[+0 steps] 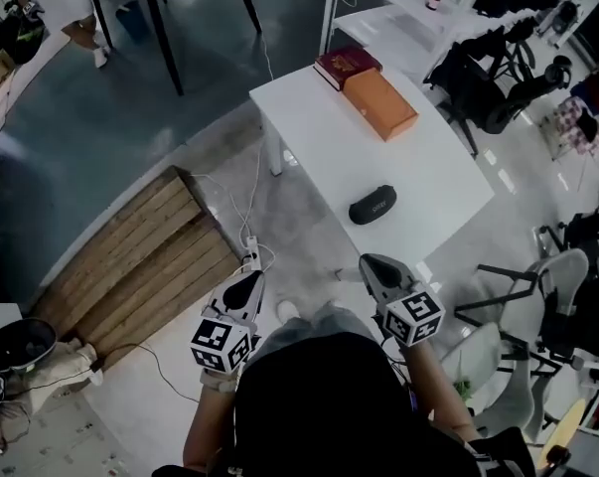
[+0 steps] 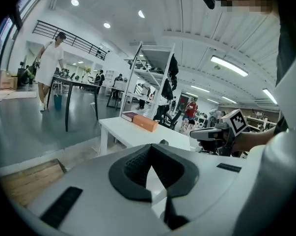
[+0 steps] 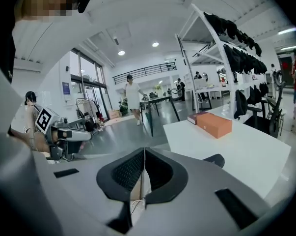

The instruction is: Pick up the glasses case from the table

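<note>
White worktop [image 1: 319,142] carries the black case [image 1: 373,205] near its front edge. Short of that worktop, left gripper [image 1: 249,271] and right gripper [image 1: 371,264] hover, each with jaws pressed together, empty.

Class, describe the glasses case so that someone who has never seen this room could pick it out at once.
Find the long white table ahead of the person. At its far end lie a dark red book and an orange box; the glasses case lies alone towards the near end. It is the only black, rounded, oval thing on the table.
</note>
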### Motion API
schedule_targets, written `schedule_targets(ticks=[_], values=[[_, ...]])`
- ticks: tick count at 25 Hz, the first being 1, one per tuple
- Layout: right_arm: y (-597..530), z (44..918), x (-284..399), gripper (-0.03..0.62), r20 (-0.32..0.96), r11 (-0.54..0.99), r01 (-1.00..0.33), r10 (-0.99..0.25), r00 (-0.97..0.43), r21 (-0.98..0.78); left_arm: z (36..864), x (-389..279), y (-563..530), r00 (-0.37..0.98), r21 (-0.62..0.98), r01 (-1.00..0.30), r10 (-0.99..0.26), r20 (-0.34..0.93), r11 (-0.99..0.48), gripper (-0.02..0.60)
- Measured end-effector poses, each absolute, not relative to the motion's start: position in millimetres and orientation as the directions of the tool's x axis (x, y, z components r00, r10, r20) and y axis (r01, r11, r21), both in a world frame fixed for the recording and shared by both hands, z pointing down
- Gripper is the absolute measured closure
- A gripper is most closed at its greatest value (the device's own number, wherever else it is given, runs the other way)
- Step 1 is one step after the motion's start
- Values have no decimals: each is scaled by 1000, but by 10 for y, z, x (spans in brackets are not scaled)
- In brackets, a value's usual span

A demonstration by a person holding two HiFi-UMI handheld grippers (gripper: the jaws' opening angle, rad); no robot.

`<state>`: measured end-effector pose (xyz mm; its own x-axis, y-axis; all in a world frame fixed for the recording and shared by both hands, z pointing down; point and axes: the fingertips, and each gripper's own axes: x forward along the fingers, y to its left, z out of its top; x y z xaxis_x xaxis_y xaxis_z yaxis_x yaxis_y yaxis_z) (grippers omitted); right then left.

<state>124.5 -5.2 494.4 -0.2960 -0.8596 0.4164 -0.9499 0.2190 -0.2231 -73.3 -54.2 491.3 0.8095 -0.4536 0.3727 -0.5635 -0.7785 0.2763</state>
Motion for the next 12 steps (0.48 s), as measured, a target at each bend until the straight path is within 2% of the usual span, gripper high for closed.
schedule_targets(ticks=[12], values=[[-915,5375,1661,562,541,360,-912,-736,-406,-196,4958,-586,-979,734,296,-667,-535,418,-683,565]])
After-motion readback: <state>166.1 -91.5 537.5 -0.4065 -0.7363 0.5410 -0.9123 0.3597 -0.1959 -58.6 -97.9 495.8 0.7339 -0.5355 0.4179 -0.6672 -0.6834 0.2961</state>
